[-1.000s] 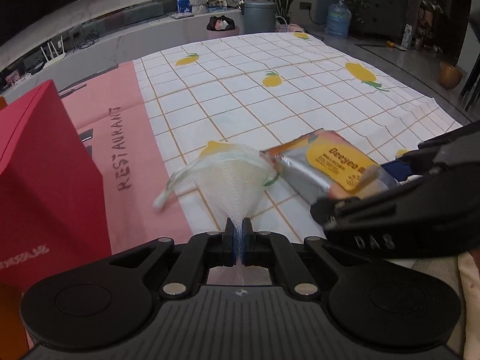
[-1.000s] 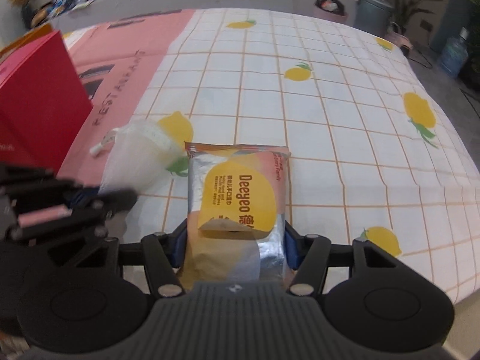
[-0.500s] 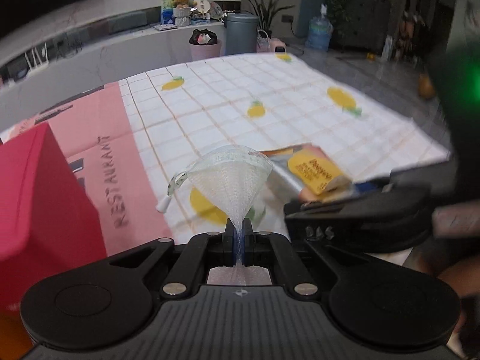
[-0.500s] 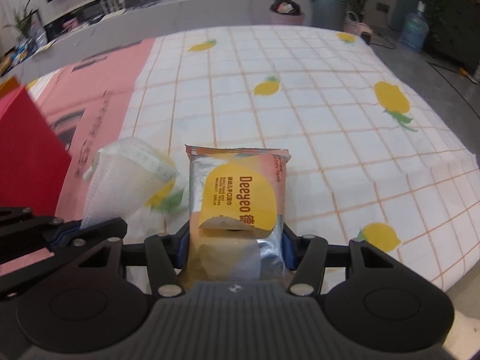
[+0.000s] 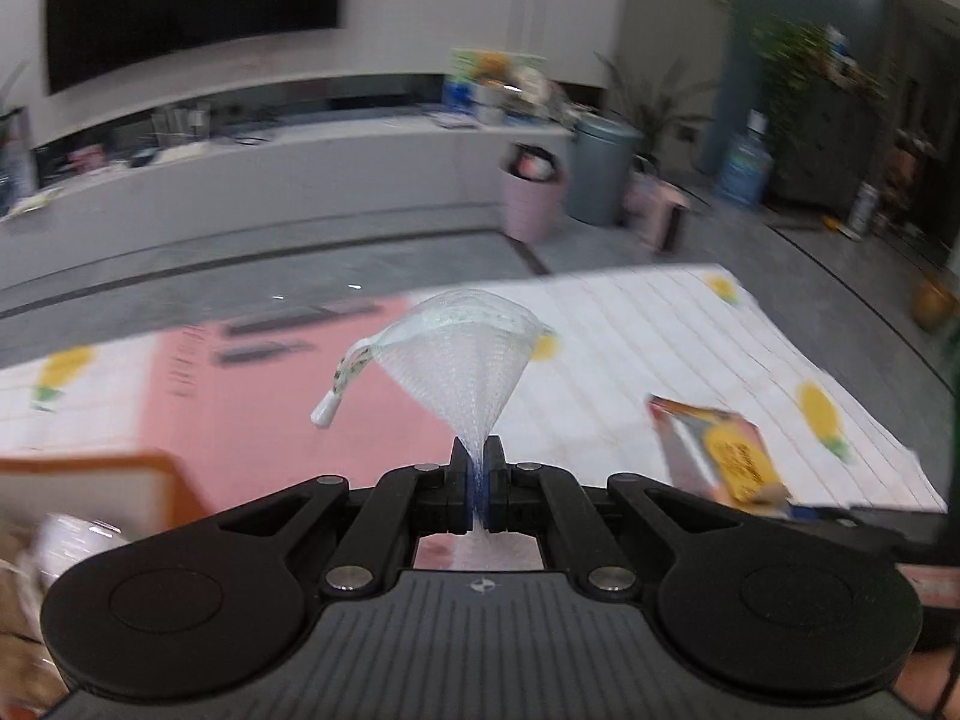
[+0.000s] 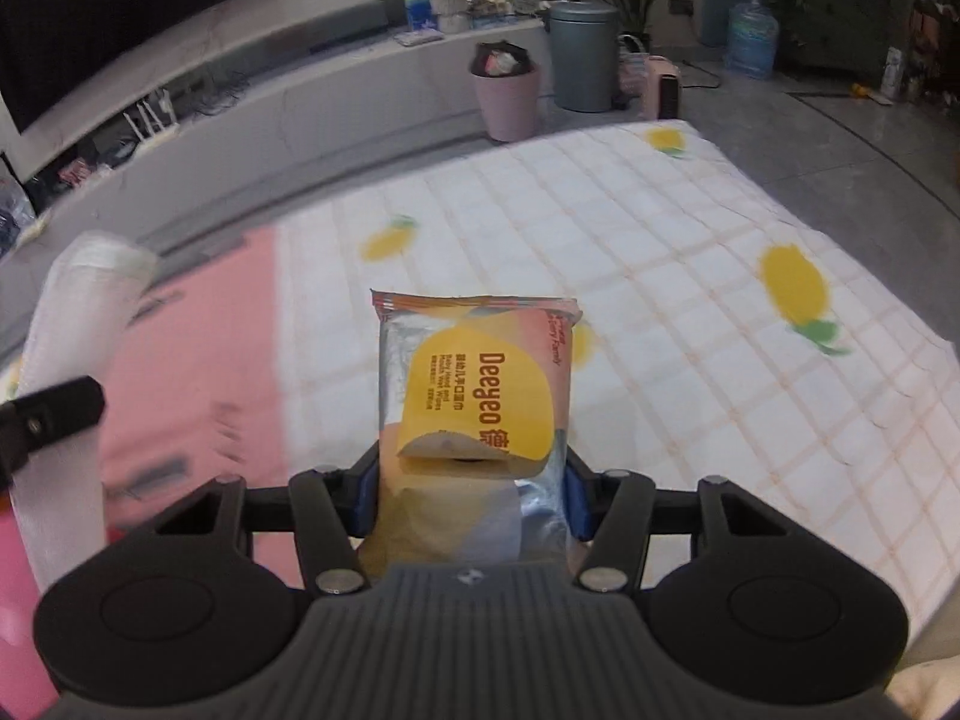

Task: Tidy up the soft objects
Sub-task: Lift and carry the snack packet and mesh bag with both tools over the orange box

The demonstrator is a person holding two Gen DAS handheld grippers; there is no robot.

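My left gripper is shut on the narrow end of a white mesh bag. The bag fans out above the fingers, and its drawstring tab hangs to the left. It is held up in the air over the tablecloth. My right gripper is shut on a pack of wet wipes, silver and orange with a yellow label, which stands out ahead of its fingers. In the left wrist view the wet wipes pack shows at the lower right. In the right wrist view the mesh bag is blurred at the left.
The tablecloth is white-checked with yellow fruit prints and a pink panel on the left. An orange-edged box corner sits at the lower left. Beyond the table stand a pink bin, a grey bin and a long low counter.
Both grippers have risen off the cloth with their loads, so the table looks farther below. The red box has dropped out of both views. The mesh bag hangs free of the table.
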